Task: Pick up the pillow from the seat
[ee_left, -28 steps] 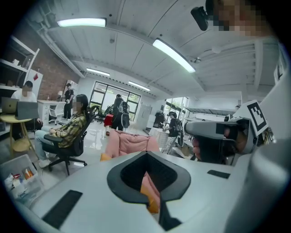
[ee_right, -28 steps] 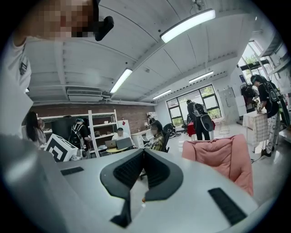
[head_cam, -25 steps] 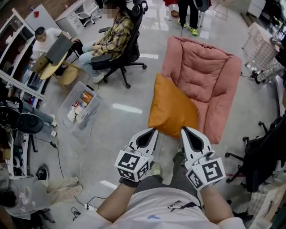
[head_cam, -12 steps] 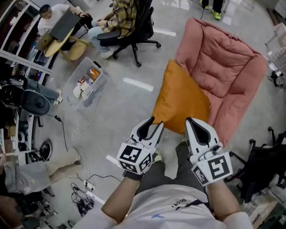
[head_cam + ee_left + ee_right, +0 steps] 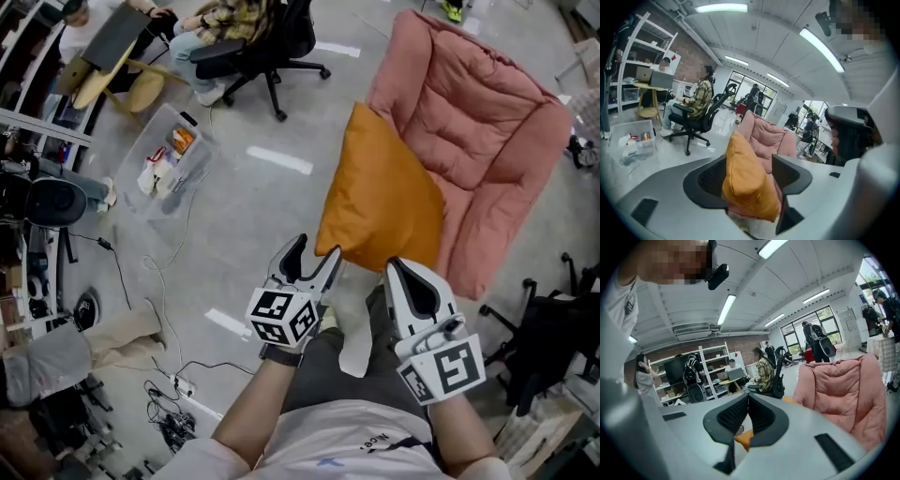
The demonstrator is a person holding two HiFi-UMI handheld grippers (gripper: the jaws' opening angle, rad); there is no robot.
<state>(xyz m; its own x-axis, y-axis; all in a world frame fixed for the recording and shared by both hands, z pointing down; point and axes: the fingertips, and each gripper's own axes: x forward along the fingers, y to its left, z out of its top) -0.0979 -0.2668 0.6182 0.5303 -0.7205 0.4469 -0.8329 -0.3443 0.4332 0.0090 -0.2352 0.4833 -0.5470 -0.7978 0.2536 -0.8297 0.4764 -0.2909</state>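
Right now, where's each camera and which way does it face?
Head view: on the person's head, facing steeply down at the pillow and seat; forearms, left tool and right tool show.
Left gripper view: rides the left tool, looks along its opening jaws, pillow between them, seat behind; shirt at right.
Right gripper view: rides the right tool, looks along its shut jaws on a pillow corner toward the seat; shirt at left.
Shared: all views show pillow and seat.

Plain orange pillow [image 5: 380,202] between the opening jaws of the white, black-padded left gripper [image 5: 317,248], quilted dusty-pink seat [image 5: 478,141] beyond it, white right gripper [image 5: 394,267], black-and-white square-patterned marker cubes [image 5: 281,317] behind both, pale grey floor [image 5: 244,216] left of the tools.
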